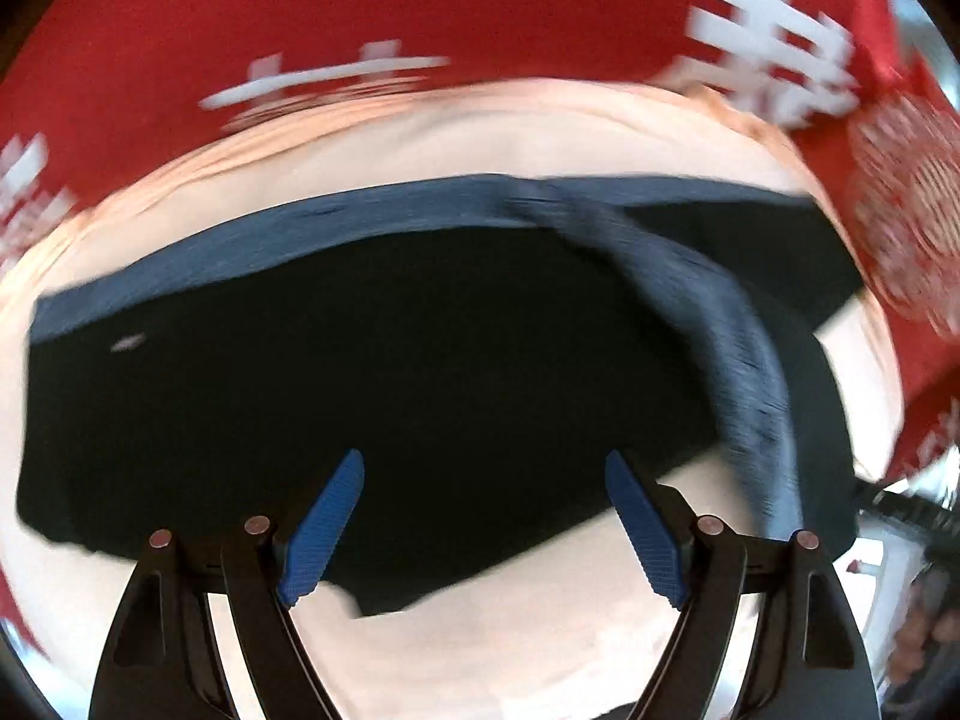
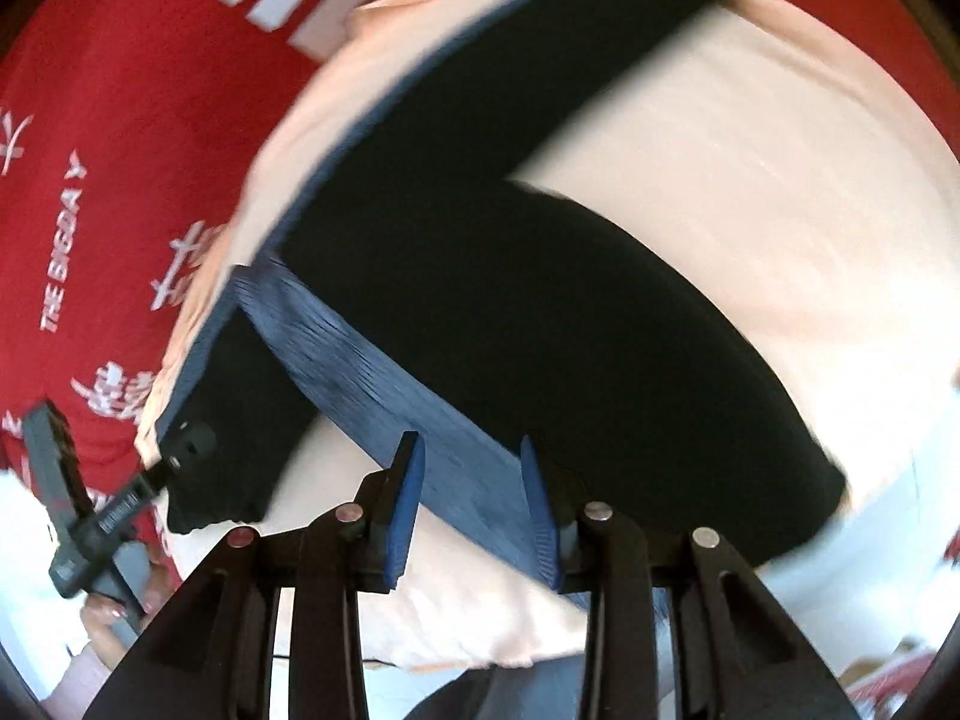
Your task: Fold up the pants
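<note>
Where legible, red cloth (image 2: 108,120) reads "THE BIGDAY".

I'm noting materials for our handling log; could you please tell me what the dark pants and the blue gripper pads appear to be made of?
The pants look like soft, matte black fabric, with a finely ribbed blue-grey band, probably an elastic knit waistband; motion blur leaves the weave unclear. The pads on the left gripper look like moulded blue rubber or plastic, with a fine grid texture and a dull finish.
</note>
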### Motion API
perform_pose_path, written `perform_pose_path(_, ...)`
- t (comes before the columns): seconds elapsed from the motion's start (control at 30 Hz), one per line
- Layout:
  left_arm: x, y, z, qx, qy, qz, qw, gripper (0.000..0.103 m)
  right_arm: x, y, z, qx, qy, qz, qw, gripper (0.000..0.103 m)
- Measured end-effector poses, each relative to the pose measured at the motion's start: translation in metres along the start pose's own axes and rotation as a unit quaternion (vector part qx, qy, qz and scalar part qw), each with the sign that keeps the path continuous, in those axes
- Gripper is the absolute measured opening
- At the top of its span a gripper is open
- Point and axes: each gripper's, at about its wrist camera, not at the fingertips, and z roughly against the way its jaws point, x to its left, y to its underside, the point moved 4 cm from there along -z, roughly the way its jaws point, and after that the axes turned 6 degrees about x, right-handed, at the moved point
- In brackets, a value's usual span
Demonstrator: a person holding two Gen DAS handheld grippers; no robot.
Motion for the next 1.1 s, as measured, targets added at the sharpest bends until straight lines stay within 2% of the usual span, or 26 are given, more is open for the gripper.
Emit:
perform_pose_path(0.1,-0.038,-0.001,-0.004,0.009,0.038,-0.032,0.9987,0.084,-0.032,0.032,0.002,-0.003,0.014,-0.041,0.999,0.042)
perform_pose_path(0.2,-0.063,-0.001,-0.015,0.024,0.048,-0.054,0.9971,0.084,-0.054,0.059,0.001,-0.007,0.024,-0.075,0.997,0.044)
perform_pose_path(0.37,-0.099,0.006,-0.021,0.039,0.054,-0.08,0.9946,0.084,-0.085,0.086,-0.002,-0.01,0.006,-0.127,0.992,0.053)
perform_pose_path(0.47,-0.111,0.009,-0.027,0.04,0.05,-0.089,0.9939,0.084,-0.098,0.091,-0.008,-0.011,-0.013,-0.142,0.99,0.053)
perform_pose_path(0.63,-0.127,0.007,-0.047,0.037,0.035,-0.094,0.9942,0.084,-0.101,0.081,-0.022,-0.012,-0.065,-0.113,0.991,0.053)
perform_pose_path(0.7,-0.132,0.006,-0.05,0.034,0.018,-0.092,0.995,0.084,-0.102,0.078,-0.029,-0.001,-0.086,-0.103,0.991,0.053)
perform_pose_path(0.73,-0.134,0.005,-0.051,0.033,0.014,-0.086,0.9956,0.084,-0.104,0.077,-0.033,0.011,-0.09,-0.102,0.991,0.05)
perform_pose_path(0.77,-0.135,0.004,-0.051,0.033,0.014,-0.082,0.996,0.084,-0.105,0.077,-0.034,0.016,-0.091,-0.104,0.99,0.033)
perform_pose_path(0.8,-0.137,0.003,-0.051,0.033,0.018,-0.077,0.9963,0.084,-0.105,0.076,-0.032,0.021,-0.093,-0.105,0.99,0.025)
perform_pose_path(0.83,-0.139,0.002,-0.05,0.032,0.02,-0.072,0.9967,0.084,-0.103,0.073,-0.028,0.022,-0.103,-0.101,0.989,0.019)
perform_pose_path(0.9,-0.146,0.001,-0.051,0.032,0.033,-0.065,0.9969,0.083,-0.097,0.07,-0.01,0.018,-0.111,-0.082,0.99,0.017)
perform_pose_path(0.93,-0.147,0.002,-0.05,0.035,0.035,-0.064,0.9968,0.077,-0.093,0.066,-0.001,0.016,-0.115,-0.069,0.991,0.016)
perform_pose_path(0.97,-0.151,0.001,-0.05,0.036,0.033,-0.065,0.9967,0.063,-0.089,0.061,0.011,0.013,-0.119,-0.056,0.991,0.015)
perform_pose_path(1.0,-0.153,0.0,-0.052,0.04,0.029,-0.066,0.9966,0.057,-0.086,0.057,0.02,0.01,-0.122,-0.047,0.991,0.015)
perform_pose_path(1.03,-0.155,-0.002,-0.052,0.044,0.027,-0.064,0.9966,0.045,-0.082,0.049,0.027,0.008,-0.126,-0.04,0.991,0.015)
perform_pose_path(1.07,-0.156,-0.005,-0.052,0.048,0.031,-0.056,0.9968,0.039,-0.079,0.04,0.036,0.005,-0.131,-0.032,0.991,0.015)
perform_pose_path(1.1,-0.157,-0.007,-0.052,0.05,0.036,-0.048,0.997,0.039,-0.075,0.029,0.046,0.001,-0.135,-0.021,0.991,0.014)
